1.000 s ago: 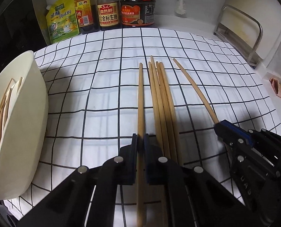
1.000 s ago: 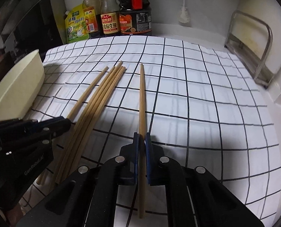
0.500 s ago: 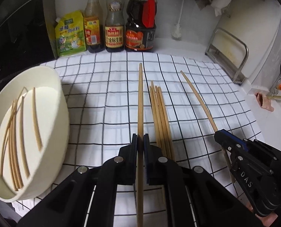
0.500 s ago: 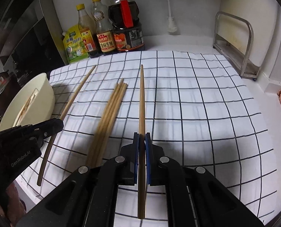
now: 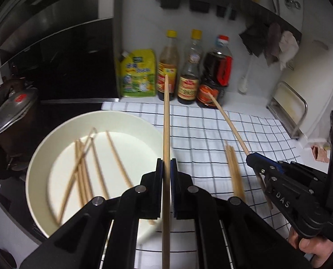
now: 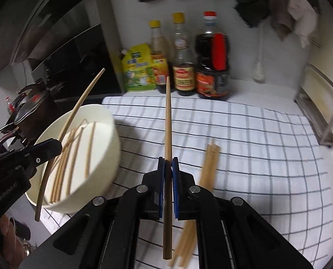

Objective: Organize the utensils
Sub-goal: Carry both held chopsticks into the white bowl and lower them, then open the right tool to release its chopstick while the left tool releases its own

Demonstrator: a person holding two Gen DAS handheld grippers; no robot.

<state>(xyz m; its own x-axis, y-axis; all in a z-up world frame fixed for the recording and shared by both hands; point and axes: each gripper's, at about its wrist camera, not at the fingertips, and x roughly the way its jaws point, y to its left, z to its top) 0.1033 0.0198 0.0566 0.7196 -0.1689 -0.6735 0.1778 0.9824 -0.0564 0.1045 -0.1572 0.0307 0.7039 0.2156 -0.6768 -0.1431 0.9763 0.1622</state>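
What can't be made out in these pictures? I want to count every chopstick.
- Loose chopsticks on the cloth: motion-blurred in both views, their near ends hidden behind the claws, so no sure count.
- Chopsticks in the bowl: overlapping and blurred; in the right wrist view the left claw covers some.
- Bottle labels: too small.

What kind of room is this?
Most likely a home kitchen counter: sauce bottles stand against the wall, a lidded pot sits at the left, and a white bowl holding chopsticks rests beside a checked cloth.
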